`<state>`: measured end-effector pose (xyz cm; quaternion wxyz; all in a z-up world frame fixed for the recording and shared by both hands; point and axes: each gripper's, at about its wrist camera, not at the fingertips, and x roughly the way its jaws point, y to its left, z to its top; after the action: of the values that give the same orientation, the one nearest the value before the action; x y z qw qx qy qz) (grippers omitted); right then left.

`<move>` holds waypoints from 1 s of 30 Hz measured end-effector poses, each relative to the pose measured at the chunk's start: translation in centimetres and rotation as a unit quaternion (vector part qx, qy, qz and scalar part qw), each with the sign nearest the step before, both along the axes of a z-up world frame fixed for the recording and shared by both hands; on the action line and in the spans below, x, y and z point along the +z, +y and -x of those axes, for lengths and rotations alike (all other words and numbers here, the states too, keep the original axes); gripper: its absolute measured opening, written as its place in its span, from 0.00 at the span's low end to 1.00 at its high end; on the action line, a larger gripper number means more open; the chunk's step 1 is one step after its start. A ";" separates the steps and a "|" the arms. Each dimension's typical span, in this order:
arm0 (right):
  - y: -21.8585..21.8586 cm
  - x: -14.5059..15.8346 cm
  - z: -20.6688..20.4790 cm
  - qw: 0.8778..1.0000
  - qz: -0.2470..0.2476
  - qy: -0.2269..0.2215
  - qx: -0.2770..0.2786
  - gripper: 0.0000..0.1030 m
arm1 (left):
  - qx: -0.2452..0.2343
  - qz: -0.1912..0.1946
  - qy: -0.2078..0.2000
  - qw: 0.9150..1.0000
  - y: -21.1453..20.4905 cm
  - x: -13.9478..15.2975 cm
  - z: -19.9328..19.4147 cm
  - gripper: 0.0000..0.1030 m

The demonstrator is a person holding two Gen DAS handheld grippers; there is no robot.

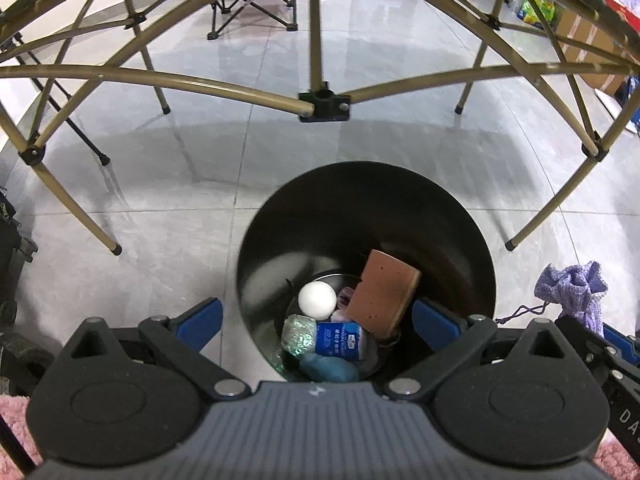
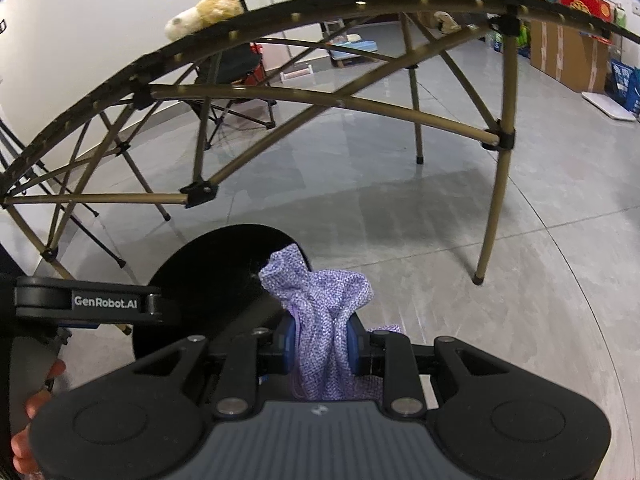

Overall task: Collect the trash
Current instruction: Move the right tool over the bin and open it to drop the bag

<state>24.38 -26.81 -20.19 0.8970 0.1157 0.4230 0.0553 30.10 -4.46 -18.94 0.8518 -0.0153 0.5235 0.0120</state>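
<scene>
A black round trash bin (image 1: 460, 216) stands on the floor below my left gripper (image 1: 318, 322), whose blue pads are spread wide with nothing between them. Inside the bin lie a white ball (image 1: 317, 300), a brown block (image 1: 384, 294), a blue tissue pack (image 1: 340, 340), a crumpled clear wrapper (image 1: 298, 334) and a teal item (image 1: 328, 368). My right gripper (image 2: 322, 346) is shut on a purple knitted drawstring pouch (image 2: 324, 300), held just right of the bin (image 2: 208, 264). The pouch (image 1: 572, 292) also shows at the right edge of the left wrist view.
A folding table frame with tan legs (image 1: 316, 32) arches over the bin. A folding chair (image 2: 236, 80), cardboard boxes (image 2: 568, 56) and bags stand at the back. A plush toy (image 2: 204, 14) lies on the tabletop. A hand (image 2: 36, 408) grips the left tool.
</scene>
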 end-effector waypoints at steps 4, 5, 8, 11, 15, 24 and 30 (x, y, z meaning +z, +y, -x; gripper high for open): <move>1.5 0.4 -0.3 1.000 0.002 -0.004 0.015 0.23 | 0.008 0.002 -0.006 1.000 1.3 0.4 0.4 1.00; 1.8 0.5 -0.4 1.000 0.003 -0.005 0.019 0.23 | 0.011 0.003 -0.007 1.000 1.6 0.4 0.5 1.00; 3.0 0.9 -0.7 0.999 0.004 -0.010 0.031 0.23 | 0.020 0.004 -0.009 1.000 2.9 0.6 0.8 1.00; 4.2 1.1 -0.9 0.999 0.008 -0.011 0.042 0.23 | 0.030 0.005 -0.012 0.999 4.1 0.8 1.2 1.00; 5.5 1.2 -1.3 0.999 0.010 -0.011 0.052 0.23 | 0.040 0.006 -0.016 0.999 5.7 0.9 1.6 1.00; 8.8 1.0 -2.7 0.997 0.023 -0.009 0.076 0.23 | 0.068 0.012 -0.018 0.997 8.8 1.1 2.3 1.00; 10.7 0.3 -3.8 0.996 0.030 -0.001 0.087 0.23 | 0.086 0.017 -0.019 0.996 10.8 1.2 2.6 1.00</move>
<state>28.15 -16.11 -19.84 0.8921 0.0515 0.4324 0.1200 27.48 6.31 -17.73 0.8572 -0.0746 0.5040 0.0758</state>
